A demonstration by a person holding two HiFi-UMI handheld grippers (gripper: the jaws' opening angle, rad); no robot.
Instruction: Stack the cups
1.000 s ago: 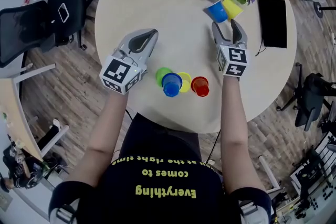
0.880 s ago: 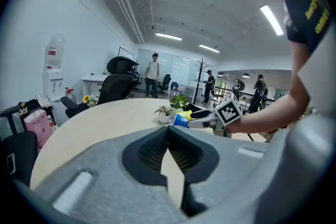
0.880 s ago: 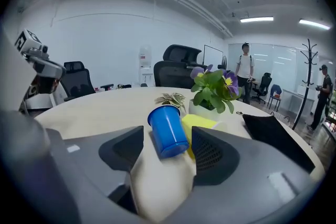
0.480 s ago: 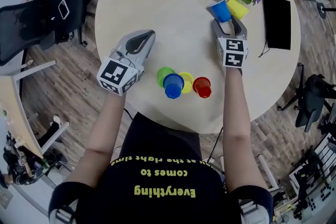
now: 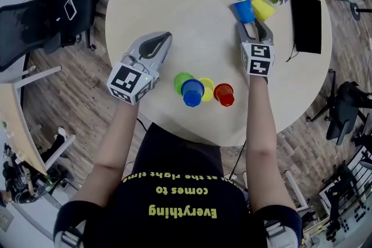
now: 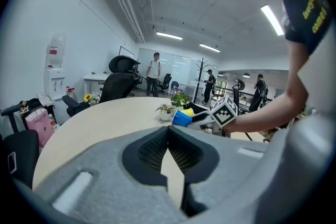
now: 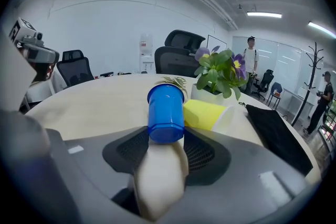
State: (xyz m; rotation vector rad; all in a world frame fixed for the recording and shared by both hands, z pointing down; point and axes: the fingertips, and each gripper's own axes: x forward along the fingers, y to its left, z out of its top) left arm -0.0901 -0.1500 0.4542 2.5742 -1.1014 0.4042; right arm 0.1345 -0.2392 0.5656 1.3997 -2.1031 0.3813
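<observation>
Right gripper view: my right gripper (image 7: 166,138) has just been closing its jaws on the tipped blue cup (image 7: 166,110), pads against its base. It lies on the table (image 7: 89,107) touching the yellow cup (image 7: 207,114). My left gripper (image 6: 169,134) is closed, empty.

Six plastic cups spotted, none stacked yet

The far blue cup (image 5: 244,10) is tipped on its side, base caught between the jaws of the right gripper (image 5: 253,23), which have just been closing on it. The far yellow cup (image 5: 263,8) is laid on its side just beside it. The green cup (image 5: 182,82), near blue cup (image 5: 192,92), near yellow cup (image 5: 206,89) and red cup (image 5: 224,94) are lined up standing, close together.
</observation>
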